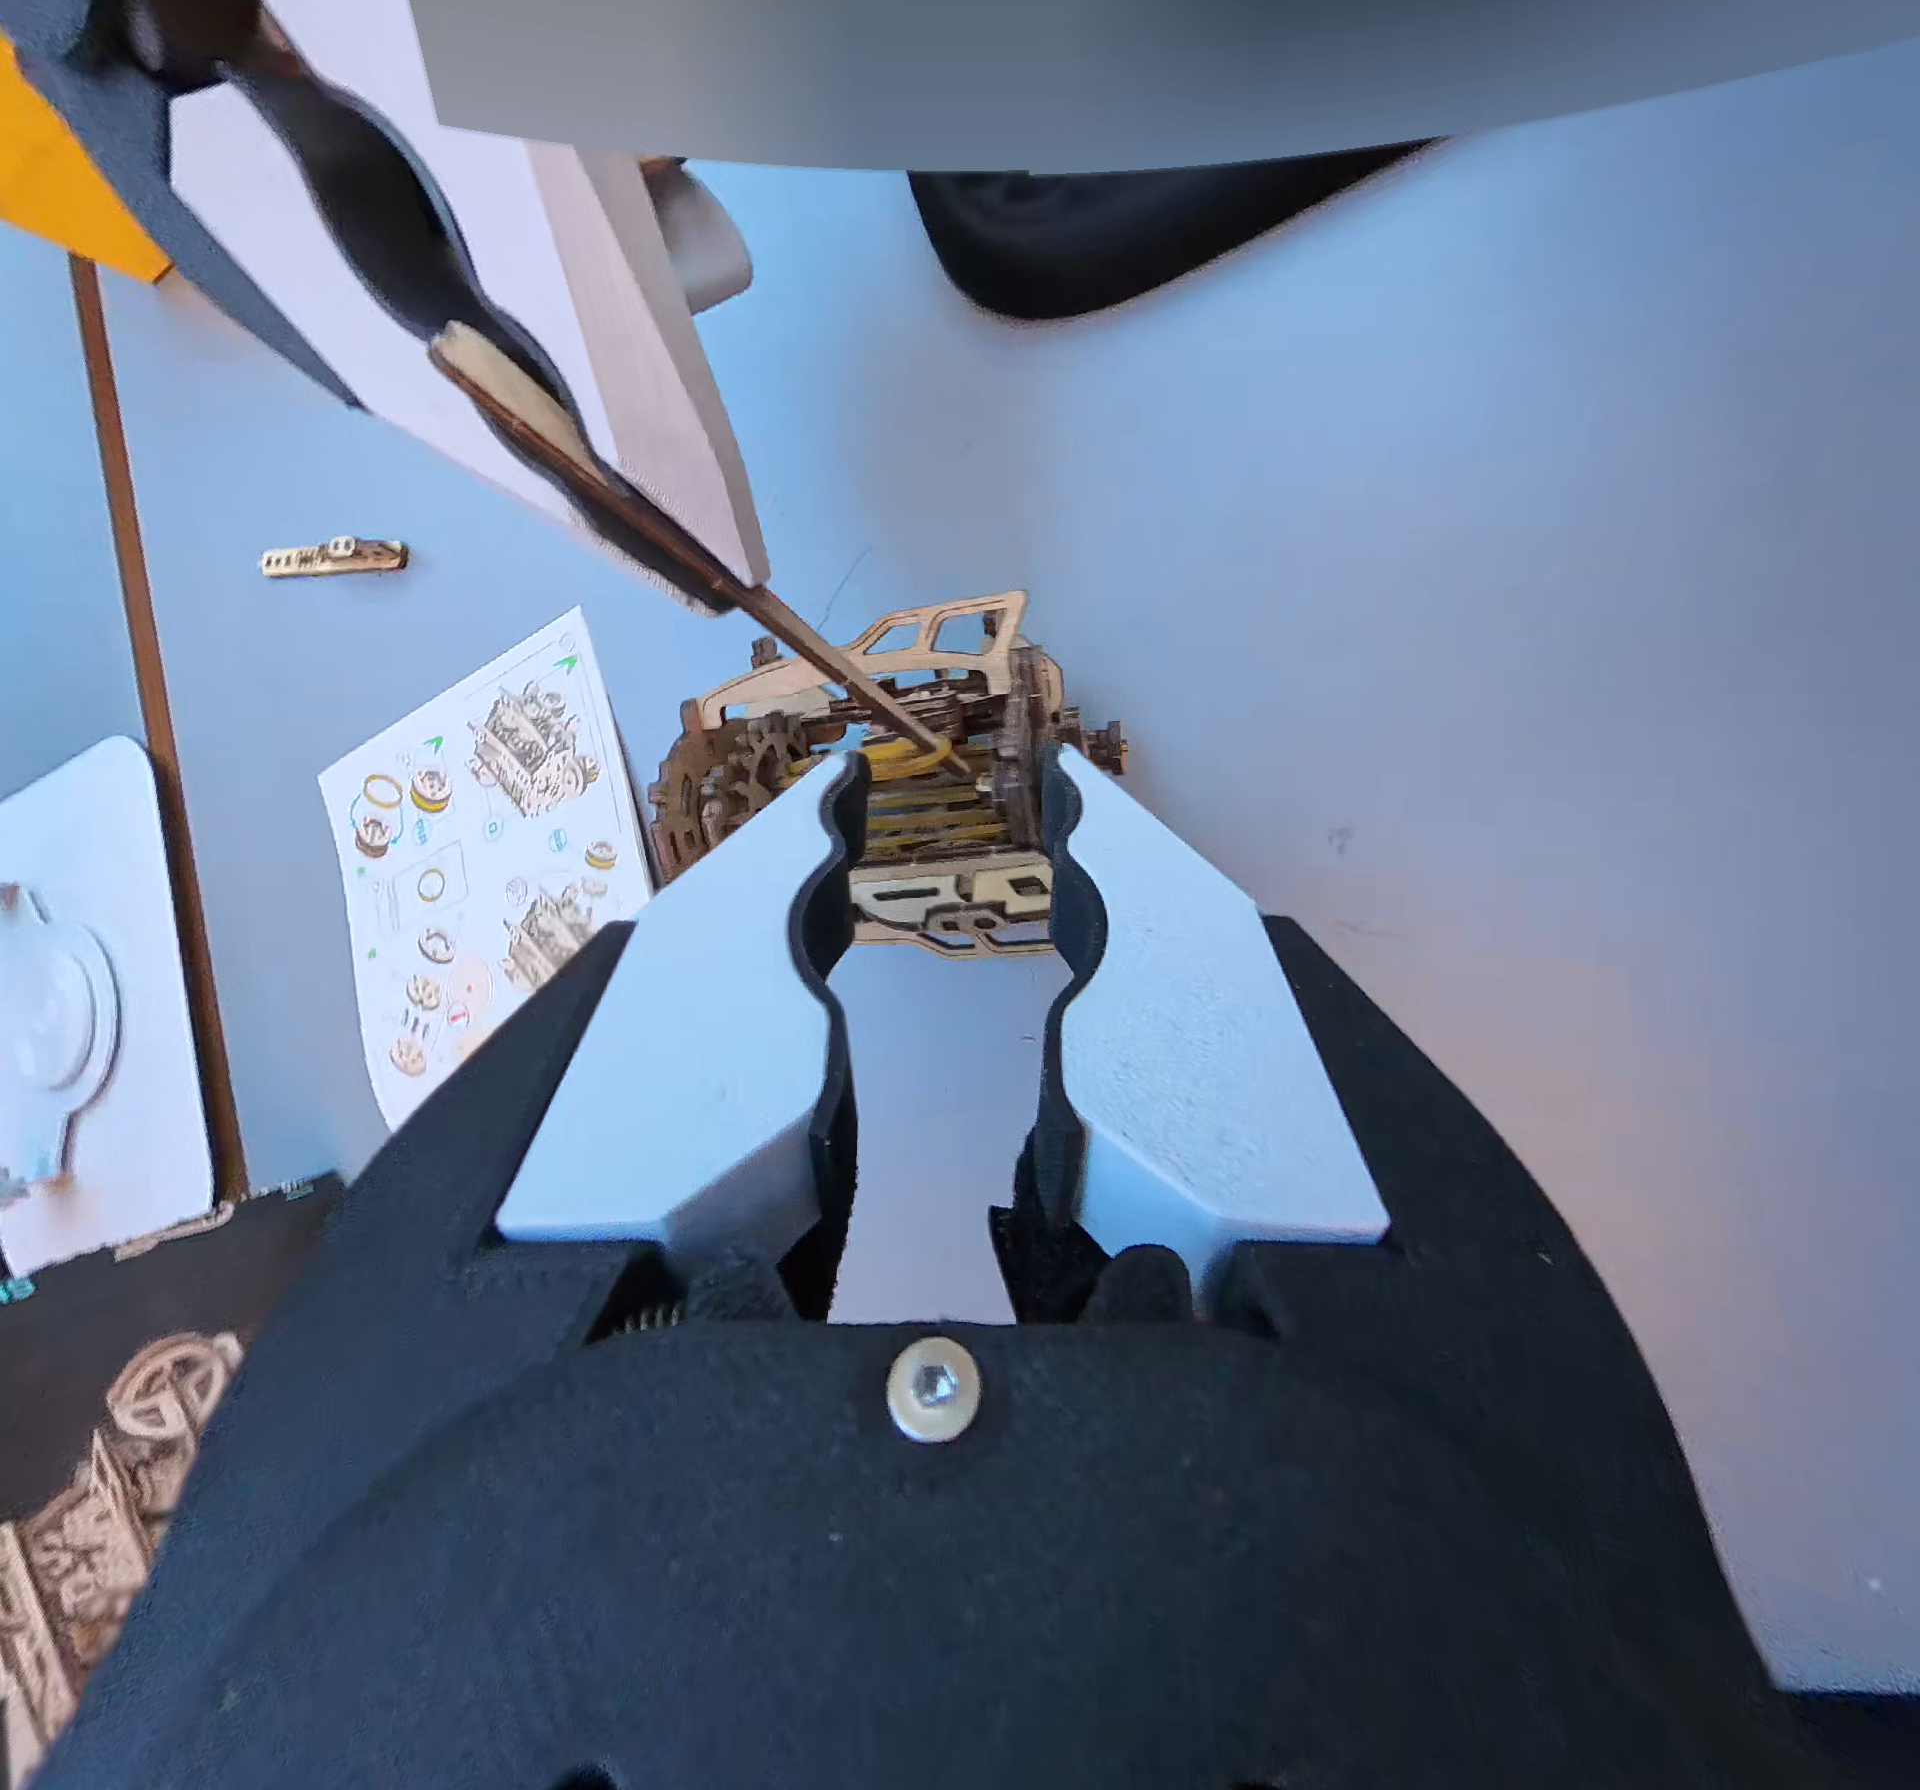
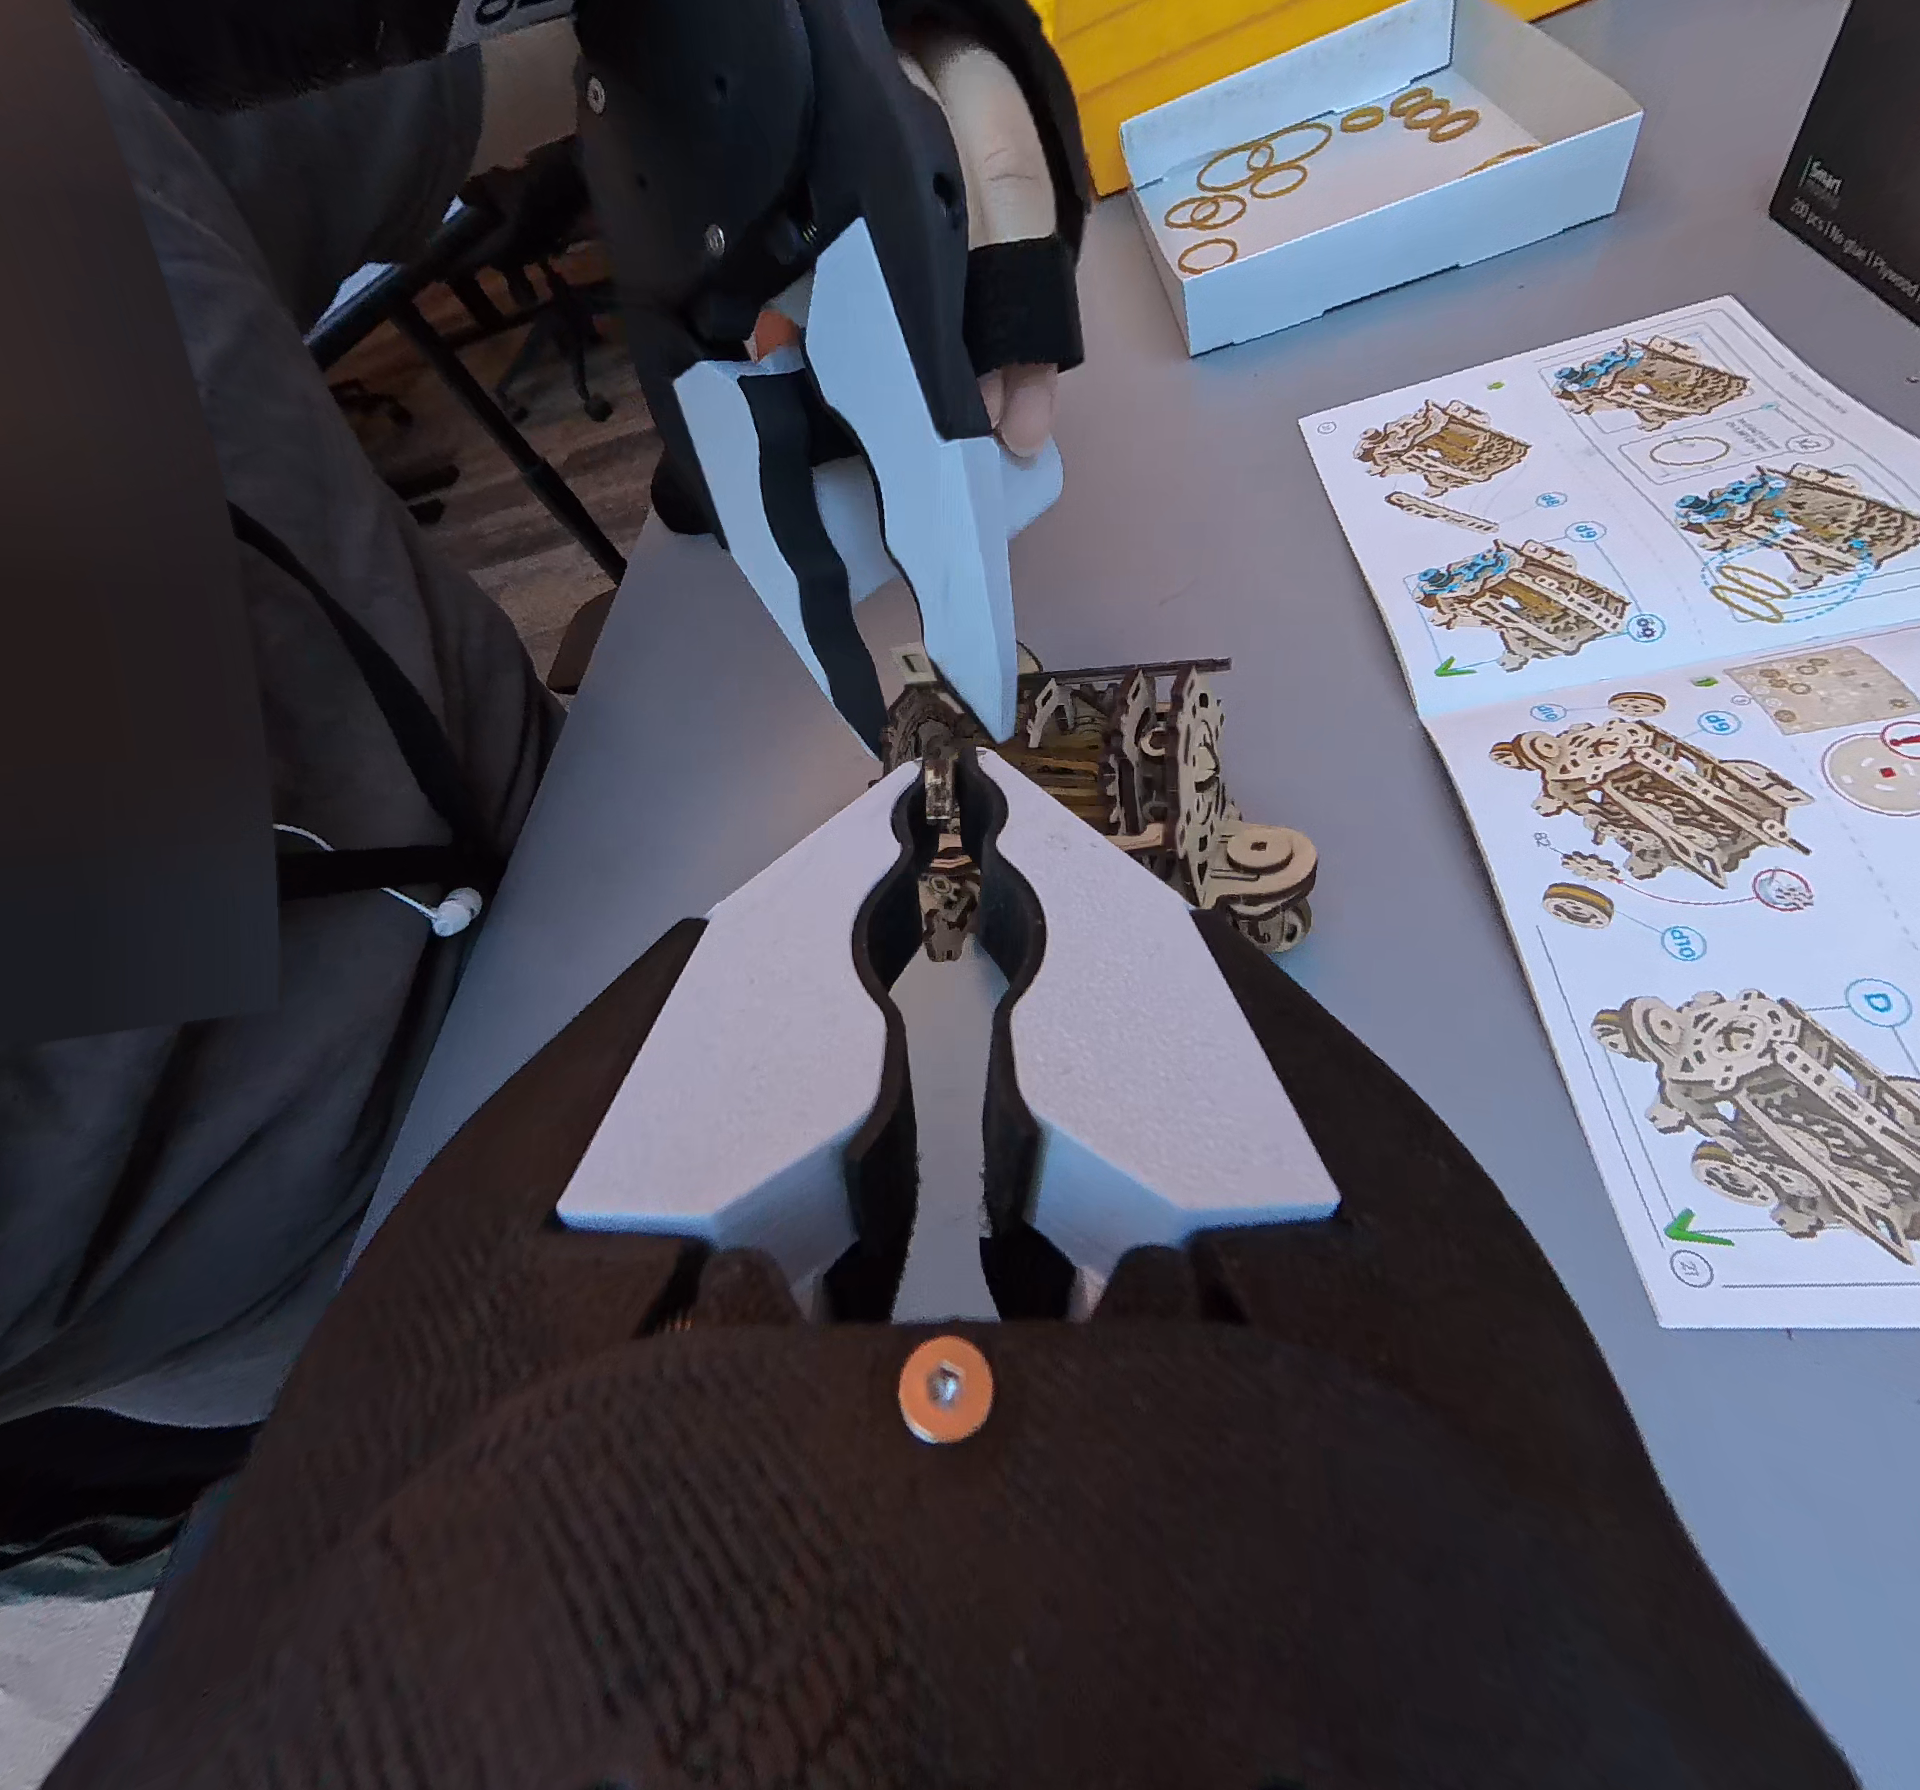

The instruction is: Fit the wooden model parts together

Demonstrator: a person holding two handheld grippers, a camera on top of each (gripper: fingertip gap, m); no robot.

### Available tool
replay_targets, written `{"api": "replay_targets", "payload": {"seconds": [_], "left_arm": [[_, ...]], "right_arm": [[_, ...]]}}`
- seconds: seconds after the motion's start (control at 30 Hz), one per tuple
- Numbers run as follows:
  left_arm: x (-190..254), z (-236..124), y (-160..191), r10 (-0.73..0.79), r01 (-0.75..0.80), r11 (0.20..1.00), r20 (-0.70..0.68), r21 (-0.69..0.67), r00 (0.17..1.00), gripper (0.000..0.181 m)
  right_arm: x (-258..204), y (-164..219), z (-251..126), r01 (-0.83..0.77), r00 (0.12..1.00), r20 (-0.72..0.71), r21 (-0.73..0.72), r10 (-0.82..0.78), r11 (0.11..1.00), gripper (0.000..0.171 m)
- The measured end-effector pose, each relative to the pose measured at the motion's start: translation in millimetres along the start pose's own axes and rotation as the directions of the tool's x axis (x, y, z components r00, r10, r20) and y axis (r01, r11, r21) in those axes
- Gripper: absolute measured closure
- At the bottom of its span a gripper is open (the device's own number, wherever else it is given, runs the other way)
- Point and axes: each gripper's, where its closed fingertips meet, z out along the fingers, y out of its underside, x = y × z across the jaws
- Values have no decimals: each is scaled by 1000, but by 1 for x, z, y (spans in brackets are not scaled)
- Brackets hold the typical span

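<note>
Both grippers work one wooden model [image 1: 894, 784] on the grey surface [image 1: 1455, 701]: left gripper [image 1: 951, 774] clamped across its frame to steady it, right gripper [image 2: 940, 790] pinched on a wooden stick [image 1: 831, 665], likely hooking the yellow rubber band [image 1: 909, 755] inside.

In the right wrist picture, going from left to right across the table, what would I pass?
Wooden model → instruction sheet. Farther back, the white box of rubber bands sits between them in left-right position.
</note>
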Motion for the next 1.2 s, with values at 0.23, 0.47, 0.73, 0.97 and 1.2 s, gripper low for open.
{"api": "replay_targets", "payload": {"seconds": [0.23, 0.47, 0.73, 0.97, 1.2], "left_arm": [[5, 0, -1, 110, -114, 993, -128, -31, 986, 150], [4, 6, -7, 186, -193, 981, -188, -22, 964, 153], [7, 14, -12, 146, -150, 989, -210, -2, 967, 155], [9, 17, -15, 87, -84, 996, -198, 23, 976, 155], [13, 19, -16, 44, -33, 998, -201, 61, 979, 160]], "right_arm": [[-2, 3, 2, 23, 1000, 15, -20, -23, 1000, 170], [-4, 4, 1, 26, 999, 29, -21, -25, 999, 170], [-13, 1, -4, 35, 999, 31, 14, -36, 999, 170], [-16, 0, -7, 0, 1000, -2, 61, 0, 998, 170], [-16, 7, -8, -115, 993, 3, 146, 116, 983, 170]]}}
